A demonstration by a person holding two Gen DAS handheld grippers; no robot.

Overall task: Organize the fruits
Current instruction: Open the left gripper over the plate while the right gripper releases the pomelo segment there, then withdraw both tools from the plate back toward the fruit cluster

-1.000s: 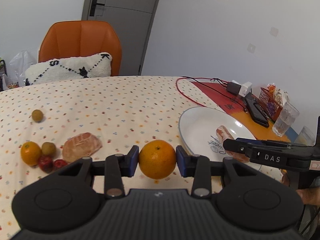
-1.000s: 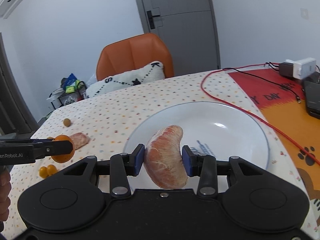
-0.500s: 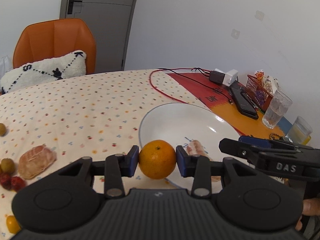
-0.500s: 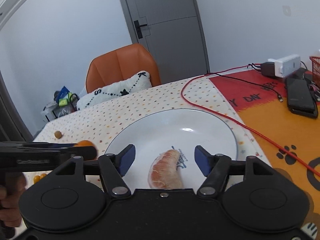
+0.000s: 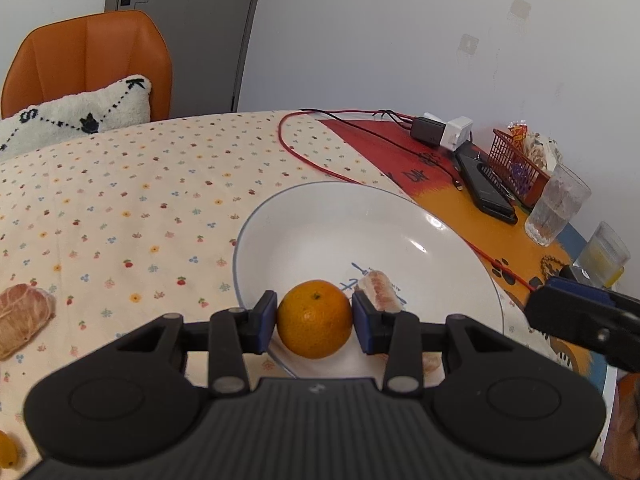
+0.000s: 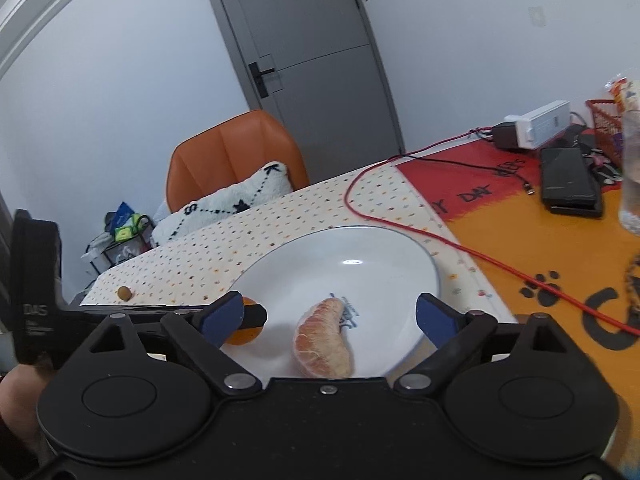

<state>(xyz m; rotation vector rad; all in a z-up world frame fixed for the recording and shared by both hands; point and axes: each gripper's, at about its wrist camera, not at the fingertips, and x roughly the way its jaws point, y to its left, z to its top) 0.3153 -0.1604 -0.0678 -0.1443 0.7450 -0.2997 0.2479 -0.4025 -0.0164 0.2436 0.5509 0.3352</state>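
My left gripper (image 5: 315, 318) is shut on an orange (image 5: 314, 318) and holds it over the near left rim of the white plate (image 5: 320, 220). A peeled pomelo segment (image 6: 325, 338) lies on the plate (image 6: 360, 248) near its front; in the left wrist view it (image 5: 378, 287) shows just right of the orange. My right gripper (image 6: 330, 318) is wide open and empty, above the segment. The orange also shows in the right wrist view (image 6: 242, 336), behind my right gripper's left finger.
A second pomelo piece (image 5: 22, 318) and small fruits (image 5: 8, 450) lie on the dotted tablecloth at left; a small brown fruit (image 6: 124, 293) lies far left. A red cable (image 5: 304, 156), phone (image 5: 484, 188), red basket (image 5: 516, 164) and two glasses (image 5: 556, 208) stand right of the plate.
My right gripper opened and let the pomelo segment down onto the plate, then drew back. My left gripper carried the orange rightward to the plate's edge.
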